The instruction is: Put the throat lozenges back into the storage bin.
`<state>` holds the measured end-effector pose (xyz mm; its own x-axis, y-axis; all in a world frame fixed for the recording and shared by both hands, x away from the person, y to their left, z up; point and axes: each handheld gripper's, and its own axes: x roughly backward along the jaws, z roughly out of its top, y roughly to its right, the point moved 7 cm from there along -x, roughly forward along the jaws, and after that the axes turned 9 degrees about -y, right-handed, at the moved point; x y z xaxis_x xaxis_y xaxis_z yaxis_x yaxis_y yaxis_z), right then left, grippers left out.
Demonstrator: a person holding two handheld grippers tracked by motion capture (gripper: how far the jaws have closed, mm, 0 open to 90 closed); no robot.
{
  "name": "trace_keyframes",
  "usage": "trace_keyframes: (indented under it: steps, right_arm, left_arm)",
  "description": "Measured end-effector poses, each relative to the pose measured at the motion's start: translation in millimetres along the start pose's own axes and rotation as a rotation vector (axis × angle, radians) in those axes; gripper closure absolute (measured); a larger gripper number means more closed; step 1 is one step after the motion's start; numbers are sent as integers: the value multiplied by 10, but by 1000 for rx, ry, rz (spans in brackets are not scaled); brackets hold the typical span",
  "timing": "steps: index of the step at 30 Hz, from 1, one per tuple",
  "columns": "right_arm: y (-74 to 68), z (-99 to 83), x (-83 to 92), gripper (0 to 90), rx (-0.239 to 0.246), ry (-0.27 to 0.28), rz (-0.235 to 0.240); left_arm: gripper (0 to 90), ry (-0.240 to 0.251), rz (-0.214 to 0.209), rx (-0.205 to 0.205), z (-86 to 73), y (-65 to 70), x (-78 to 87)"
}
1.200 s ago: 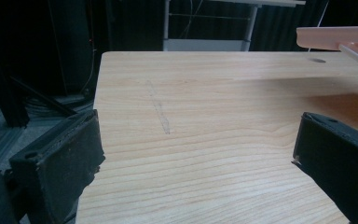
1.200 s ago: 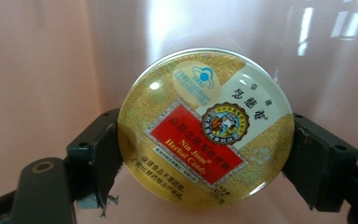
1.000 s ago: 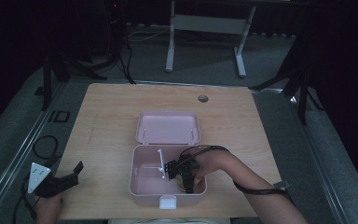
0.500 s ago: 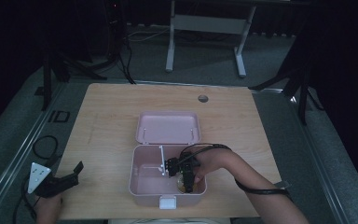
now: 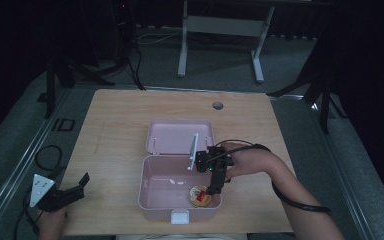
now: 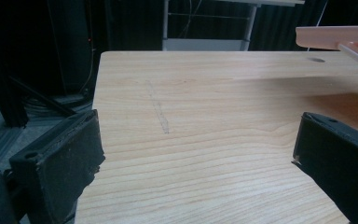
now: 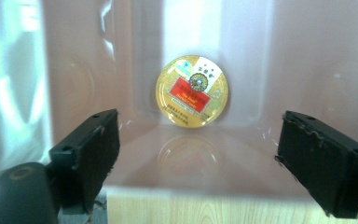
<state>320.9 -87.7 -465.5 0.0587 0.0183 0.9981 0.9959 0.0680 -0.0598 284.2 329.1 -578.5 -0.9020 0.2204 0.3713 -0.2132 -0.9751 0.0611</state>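
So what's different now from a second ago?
The right gripper moved toward the pink box's near right corner, jaws open above the round gold tin lying there. The left gripper stayed at the table's edge; the lid stayed open.

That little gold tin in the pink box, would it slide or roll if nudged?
The round gold tin lies flat, so it would probably slide on the glossy pink box floor rather than roll. It looks rigid and light.

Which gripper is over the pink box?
The right gripper: it reaches into the open pink box, jaws open, above the round gold tin. The left gripper sits off at the table's near-left corner.
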Motion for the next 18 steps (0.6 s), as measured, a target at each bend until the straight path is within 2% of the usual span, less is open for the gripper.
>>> trace_keyframes:
  steps: [3, 8, 12, 14, 18]
  right_arm:
    - [53, -140, 123, 129, -33, 57, -43]
    - [105, -418, 171, 129, -88, 125, -62]
    - [157, -646, 109, 130, -146, 165, -72]
    - [198, -748, 49, 129, -175, 198, -49]
    - [341, -953, -145, 130, -270, 232, -60]
  left_arm:
    - [19, -4, 1, -3, -1, 7, -3]
    - [19, 0, -1, -1, 0, 0, 1]
    - [19, -3, -1, -1, -1, 2, -2]
    - [19, -4, -1, 0, -1, 2, -2]
    - [19, -3, -4, 0, -1, 4, -2]
